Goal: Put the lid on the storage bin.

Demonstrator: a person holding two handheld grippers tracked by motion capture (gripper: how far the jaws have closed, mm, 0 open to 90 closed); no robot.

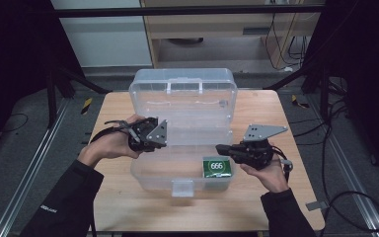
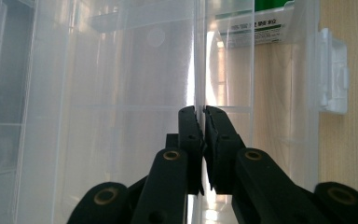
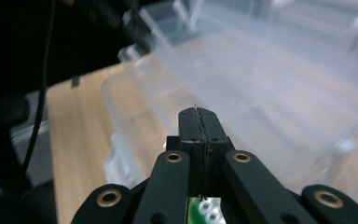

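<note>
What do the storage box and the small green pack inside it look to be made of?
Storage box: clear, glossy moulded plastic; the wooden table shows through its walls. Green pack: probably printed card or a wrapper, with flat faces, crisp edges and white lettering.

Clear box (image 1: 150, 170) on wooden table (image 1: 256, 111)

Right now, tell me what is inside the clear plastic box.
A green packet marked 666 lies in the front right corner of the clear box. The rest of the floor looks bare through the plastic, though the right claw covers a little.
</note>
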